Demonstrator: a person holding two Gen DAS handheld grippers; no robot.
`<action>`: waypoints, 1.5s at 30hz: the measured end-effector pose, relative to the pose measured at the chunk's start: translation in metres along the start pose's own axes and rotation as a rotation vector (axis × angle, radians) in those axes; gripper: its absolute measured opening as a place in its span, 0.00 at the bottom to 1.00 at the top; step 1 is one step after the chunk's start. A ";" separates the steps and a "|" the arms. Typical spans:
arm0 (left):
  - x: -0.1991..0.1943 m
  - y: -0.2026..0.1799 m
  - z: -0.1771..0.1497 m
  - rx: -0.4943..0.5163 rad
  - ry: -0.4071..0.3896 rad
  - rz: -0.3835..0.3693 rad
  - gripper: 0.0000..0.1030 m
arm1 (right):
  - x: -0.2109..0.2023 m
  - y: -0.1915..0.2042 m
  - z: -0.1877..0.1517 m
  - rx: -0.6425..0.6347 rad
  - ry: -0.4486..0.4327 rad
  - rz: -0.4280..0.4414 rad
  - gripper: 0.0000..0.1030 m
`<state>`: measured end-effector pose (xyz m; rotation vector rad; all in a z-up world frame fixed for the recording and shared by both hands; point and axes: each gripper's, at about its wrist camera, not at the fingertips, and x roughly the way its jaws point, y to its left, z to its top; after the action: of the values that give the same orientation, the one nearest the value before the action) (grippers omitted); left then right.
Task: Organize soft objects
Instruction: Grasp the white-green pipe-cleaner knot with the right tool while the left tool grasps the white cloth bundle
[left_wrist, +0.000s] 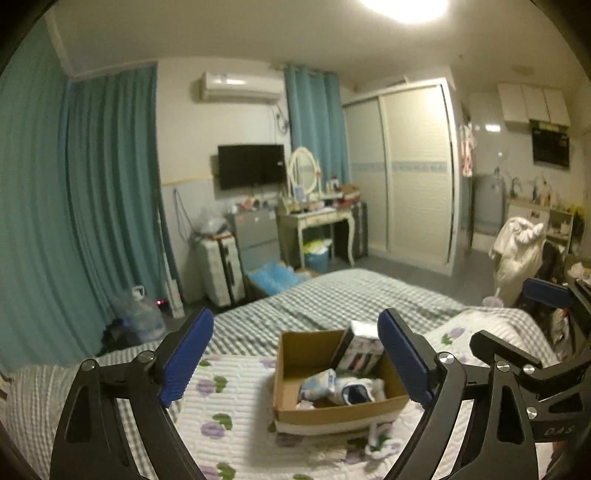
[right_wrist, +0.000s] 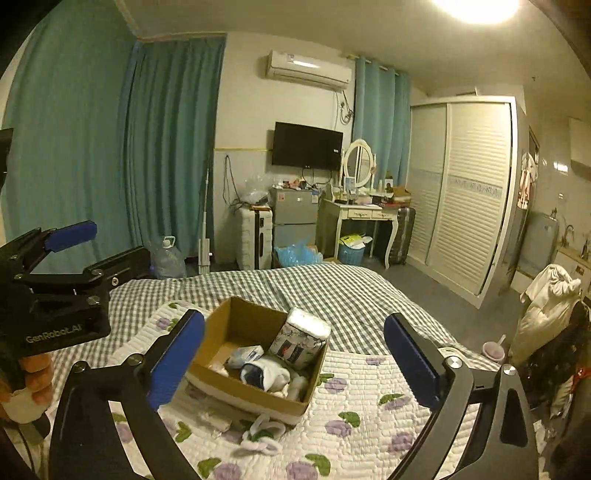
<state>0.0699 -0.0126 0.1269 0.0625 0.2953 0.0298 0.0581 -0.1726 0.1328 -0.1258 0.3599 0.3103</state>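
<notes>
Cardboard box (right_wrist: 255, 354), open-topped and rectangular, is seated on a quilted white floral blanket (right_wrist: 369, 402) spread over a checked bed (right_wrist: 325, 291). Rolled white-and-navy socks (right_wrist: 264, 373), a soft plastic packet (right_wrist: 245, 356) and a patterned tissue pack (right_wrist: 299, 339) leaning upright against the far wall are contained inside. White looped fabric (right_wrist: 262, 434) is lying just beside the box. Left gripper (left_wrist: 295, 363) and right gripper (right_wrist: 293, 363) are both held spread wide, empty, above the blanket.
</notes>
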 end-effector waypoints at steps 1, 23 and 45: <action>-0.008 0.002 -0.002 -0.003 -0.006 0.005 0.89 | -0.009 0.003 -0.001 -0.002 -0.007 0.003 1.00; 0.088 -0.012 -0.184 -0.049 0.366 0.059 0.89 | 0.107 0.009 -0.156 0.035 0.295 0.100 1.00; 0.139 -0.040 -0.239 -0.078 0.560 -0.083 0.87 | 0.172 0.009 -0.206 0.109 0.423 0.164 0.31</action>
<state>0.1343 -0.0335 -0.1443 -0.0380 0.8561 -0.0251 0.1415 -0.1532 -0.1221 -0.0537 0.8083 0.4258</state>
